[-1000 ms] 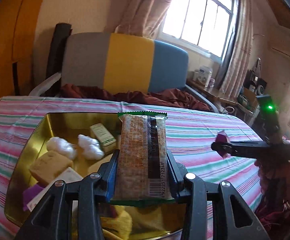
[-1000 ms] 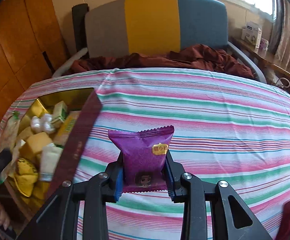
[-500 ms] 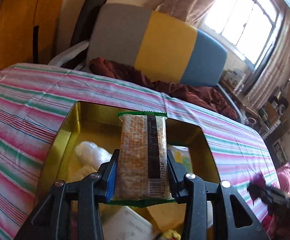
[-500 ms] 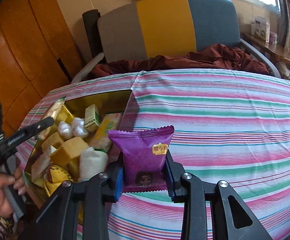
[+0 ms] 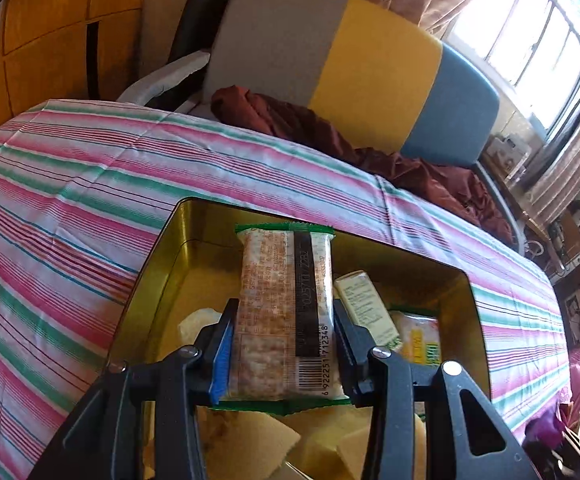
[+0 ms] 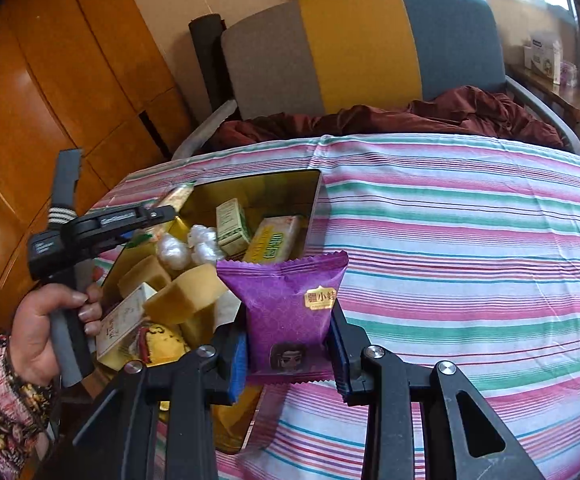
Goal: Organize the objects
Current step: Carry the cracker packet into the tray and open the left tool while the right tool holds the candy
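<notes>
A cracker packet (image 5: 278, 300) with green ends and a barcode stands between the pads of my left gripper (image 5: 284, 310), whose jaws are opening while the pads still touch its sides. It hangs over the far part of an open gold tin (image 5: 162, 264). In the right wrist view the left gripper (image 6: 158, 214) reaches over the tin's left rim (image 6: 274, 188), with the cracker packet (image 6: 178, 196) sticking out beyond it. My right gripper (image 6: 290, 340) is shut on a purple snack packet (image 6: 286, 300), just right of the tin's near corner.
The tin holds yellow sponge-like blocks (image 6: 186, 296), white wrapped balls (image 6: 174, 250), a small green box (image 6: 232, 226) and a yellow-green packet (image 6: 276, 238). A striped cloth (image 6: 469, 260) covers the table. Behind stand a grey, yellow and blue chair (image 6: 353, 44) with a maroon cloth (image 6: 429, 116) and wooden panels (image 6: 50, 80).
The left gripper swung over the tin, rolling as it went, and the cracker packet now hangs above the far end. The right gripper carried the purple packet left toward the tin.
</notes>
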